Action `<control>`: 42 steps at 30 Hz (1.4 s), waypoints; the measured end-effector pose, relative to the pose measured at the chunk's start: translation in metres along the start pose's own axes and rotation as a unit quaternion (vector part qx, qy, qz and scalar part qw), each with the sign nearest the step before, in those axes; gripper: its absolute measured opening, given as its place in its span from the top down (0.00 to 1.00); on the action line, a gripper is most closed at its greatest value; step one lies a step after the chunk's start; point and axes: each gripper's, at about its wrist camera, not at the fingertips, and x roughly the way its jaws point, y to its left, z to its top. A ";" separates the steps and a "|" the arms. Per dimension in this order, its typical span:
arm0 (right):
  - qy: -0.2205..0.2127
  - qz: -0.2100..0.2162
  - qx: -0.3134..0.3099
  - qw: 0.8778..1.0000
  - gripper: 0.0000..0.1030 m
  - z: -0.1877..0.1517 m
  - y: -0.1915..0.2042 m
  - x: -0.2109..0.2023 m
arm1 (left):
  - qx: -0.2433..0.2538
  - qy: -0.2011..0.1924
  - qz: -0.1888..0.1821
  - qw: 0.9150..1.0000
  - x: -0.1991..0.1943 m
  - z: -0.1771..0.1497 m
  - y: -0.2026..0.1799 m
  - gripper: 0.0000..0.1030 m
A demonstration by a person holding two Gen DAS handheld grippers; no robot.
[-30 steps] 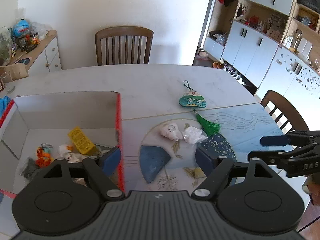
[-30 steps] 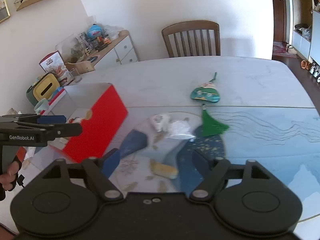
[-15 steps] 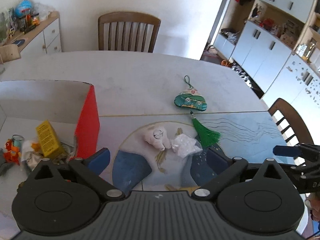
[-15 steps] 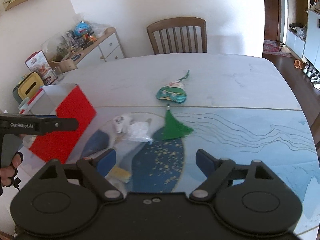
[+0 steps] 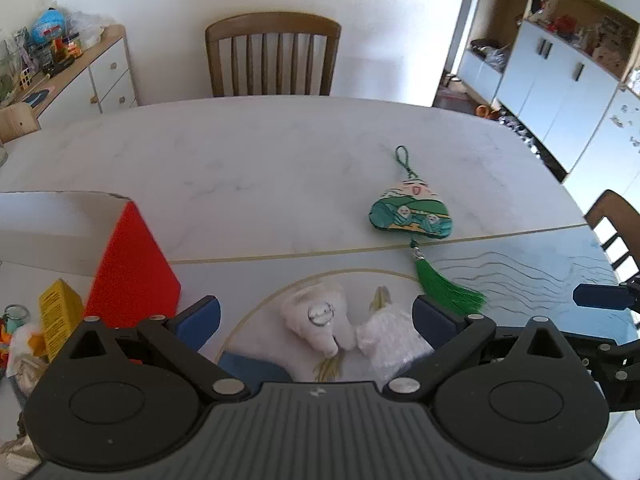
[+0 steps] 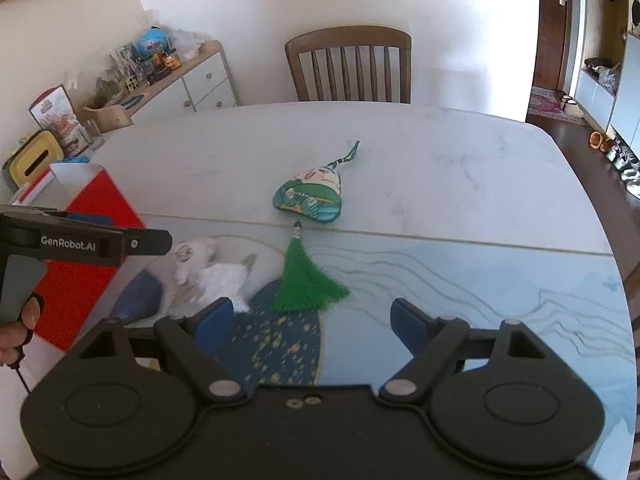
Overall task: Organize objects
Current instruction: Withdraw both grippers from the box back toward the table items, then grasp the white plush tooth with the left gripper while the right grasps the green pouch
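Since a second ago the left tool (image 5: pixel 316 316) has swung rightward off the red-sided cardboard box (image 5: pixel 132 264), which now sits at the left edge of its view. That open box holds a yellow rectangular carton (image 5: pixel 58 318), a small glass jar (image 5: pixel 16 314) and crumpled soft bits, too blurred to name. Spread wide and pinching nothing, the left tool frames a fuzzy white plush toy with a round clear eye-like disc (image 5: pixel 320 322) and, touching it on the right, a crinkled white plastic packet (image 5: pixel 390 338). Both lie on the glossy marble-patterned surface (image 5: pixel 260 160). Further right lies a green embroidered fabric charm with a braided loop and silky green tassel (image 6: pixel 310 198). The right tool (image 6: pixel 312 322) hangs spread and empty near the tassel's fringe.
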 end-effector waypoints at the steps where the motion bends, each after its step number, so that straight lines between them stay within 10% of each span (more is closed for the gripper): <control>1: 0.000 -0.003 -0.001 1.000 0.18 0.003 -0.001 0.005 | -0.002 0.002 0.005 1.000 0.004 0.001 -0.001 0.00; 27: 0.015 -0.008 0.009 1.000 0.19 0.077 -0.010 0.121 | -0.075 0.052 0.058 0.994 0.064 -0.017 0.011 0.07; 42: 0.018 0.013 -0.029 0.999 0.41 0.078 0.006 0.145 | -0.048 0.031 0.066 0.996 0.054 -0.020 0.001 0.58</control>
